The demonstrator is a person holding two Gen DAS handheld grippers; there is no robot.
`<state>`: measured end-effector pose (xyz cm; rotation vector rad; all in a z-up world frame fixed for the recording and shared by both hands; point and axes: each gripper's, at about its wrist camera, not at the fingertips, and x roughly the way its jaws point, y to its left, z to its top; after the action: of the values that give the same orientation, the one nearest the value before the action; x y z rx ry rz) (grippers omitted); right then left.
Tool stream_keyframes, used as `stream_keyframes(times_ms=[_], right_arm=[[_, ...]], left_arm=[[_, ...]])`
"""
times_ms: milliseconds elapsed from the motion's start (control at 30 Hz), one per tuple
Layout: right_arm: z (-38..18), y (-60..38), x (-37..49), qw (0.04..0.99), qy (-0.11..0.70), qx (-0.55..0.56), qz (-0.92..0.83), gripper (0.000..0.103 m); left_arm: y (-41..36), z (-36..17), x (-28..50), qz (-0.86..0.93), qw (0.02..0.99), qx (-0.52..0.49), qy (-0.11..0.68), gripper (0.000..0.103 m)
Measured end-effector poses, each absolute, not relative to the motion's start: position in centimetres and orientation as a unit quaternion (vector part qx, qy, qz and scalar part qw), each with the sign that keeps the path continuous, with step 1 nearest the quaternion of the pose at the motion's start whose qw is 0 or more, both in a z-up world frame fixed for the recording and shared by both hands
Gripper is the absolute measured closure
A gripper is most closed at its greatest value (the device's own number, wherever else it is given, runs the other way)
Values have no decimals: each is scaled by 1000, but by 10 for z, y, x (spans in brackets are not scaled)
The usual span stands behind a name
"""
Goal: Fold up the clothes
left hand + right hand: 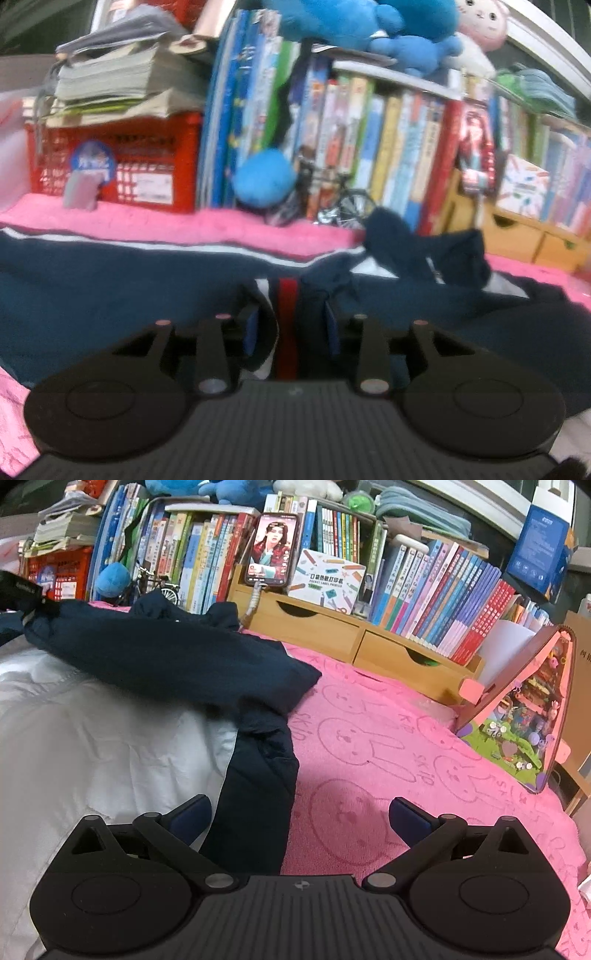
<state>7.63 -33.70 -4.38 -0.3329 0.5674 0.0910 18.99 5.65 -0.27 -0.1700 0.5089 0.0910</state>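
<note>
A navy garment (110, 295) with white and red stripes lies spread on a pink towel (184, 225). In the left wrist view, my left gripper (291, 321) is shut on a bunched fold of it, with the red stripe and navy cloth pinched between the blue pads (332, 328). In the right wrist view the same garment (166, 664) shows a navy part draped over a white part (92, 738). My right gripper (299, 814) hangs open low over the garment's navy right edge and the pink towel (406, 738), with nothing gripped between its fingers.
Behind the towel stands a row of books (443, 590) over wooden drawers (369, 642), with a phone (273, 550) propped up. A red crate (122, 158), a small bicycle model (343, 206) and blue plush toys (266, 177) line the back. A toy house (528, 716) stands at the right.
</note>
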Motion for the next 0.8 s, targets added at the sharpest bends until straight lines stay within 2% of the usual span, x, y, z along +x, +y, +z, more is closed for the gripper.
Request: stream_keyframes(times_ms=[200, 333, 367, 433, 500, 567, 633, 700, 800], right_arm=[[-34, -307, 87, 944, 254, -205, 47, 0], [-24, -289, 111, 945, 252, -199, 62, 0], [-27, -286, 116, 943, 256, -203, 59, 0], [-31, -282, 124, 940, 263, -210, 52, 0], [-36, -277, 133, 937, 270, -217, 45, 0], [-41, -273, 134, 934, 271, -230, 46, 0], [-42, -270, 132, 933, 265, -237, 48, 0], [-42, -270, 129, 934, 265, -233, 50, 0], [-42, -274, 125, 937, 267, -218, 50, 0]], left_arm=[[44, 12, 174, 14, 972, -80, 222, 70], [54, 51, 132, 45, 990, -102, 90, 77], [57, 61, 122, 53, 991, -107, 56, 87], [64, 79, 102, 81, 991, -108, -7, 88], [77, 85, 98, 90, 991, -102, -10, 88], [88, 80, 107, 74, 990, -113, 38, 85], [96, 65, 123, 42, 983, -136, 115, 71], [100, 48, 136, 12, 970, -160, 182, 39], [90, 17, 150, -12, 954, -175, 245, 26]])
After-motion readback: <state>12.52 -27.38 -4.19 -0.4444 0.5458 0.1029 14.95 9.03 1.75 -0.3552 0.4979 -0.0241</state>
